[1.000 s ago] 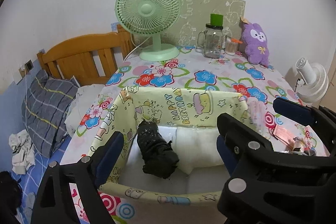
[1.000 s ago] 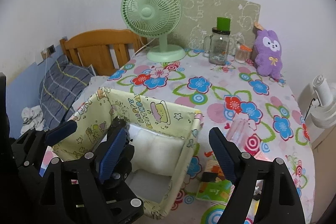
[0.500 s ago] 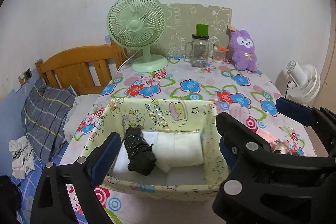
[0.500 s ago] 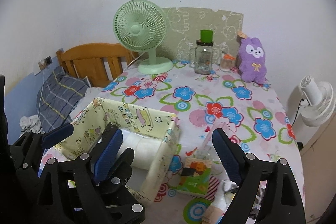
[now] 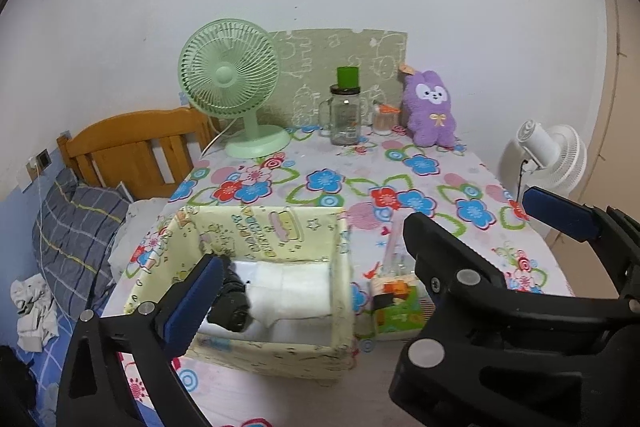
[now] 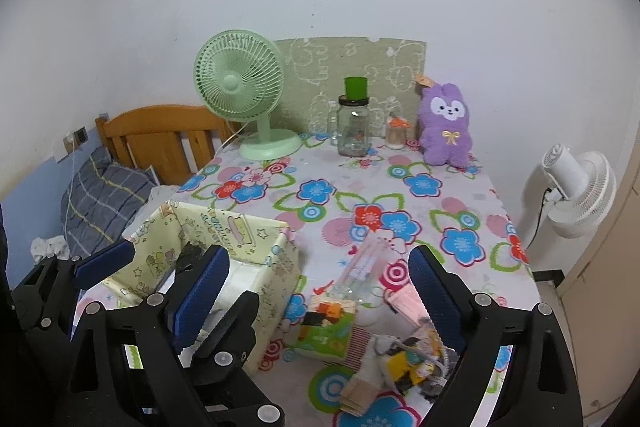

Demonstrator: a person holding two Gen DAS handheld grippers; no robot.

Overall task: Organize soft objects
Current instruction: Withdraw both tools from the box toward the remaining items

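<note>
A yellow cartoon-print fabric box [image 5: 276,227] stands at the table's near left corner. Inside lie a rolled black cloth [image 5: 232,307] and a folded white cloth [image 5: 298,287]. My left gripper [image 5: 311,243] hovers above and in front of the box, its jaws opening with nothing between them. My right gripper [image 6: 318,253] hangs to the right of the box [image 6: 240,231], over the front clutter, jaws also opening and empty. A purple plush bunny [image 5: 430,111] [image 6: 446,127] sits upright at the far right of the table.
A green desk fan [image 6: 244,87], a glass jar [image 6: 354,131] and a small bottle stand along the back wall. A green packet [image 6: 328,331], plastic tubes and small items crowd the front edge. A white fan [image 6: 576,187] stands right, a bed with a pillow [image 5: 76,227] left.
Both grippers pulled back and rose from the box, which now looks smaller and farther. Their jaws spread wider. The black and white cloths stayed in the box.
</note>
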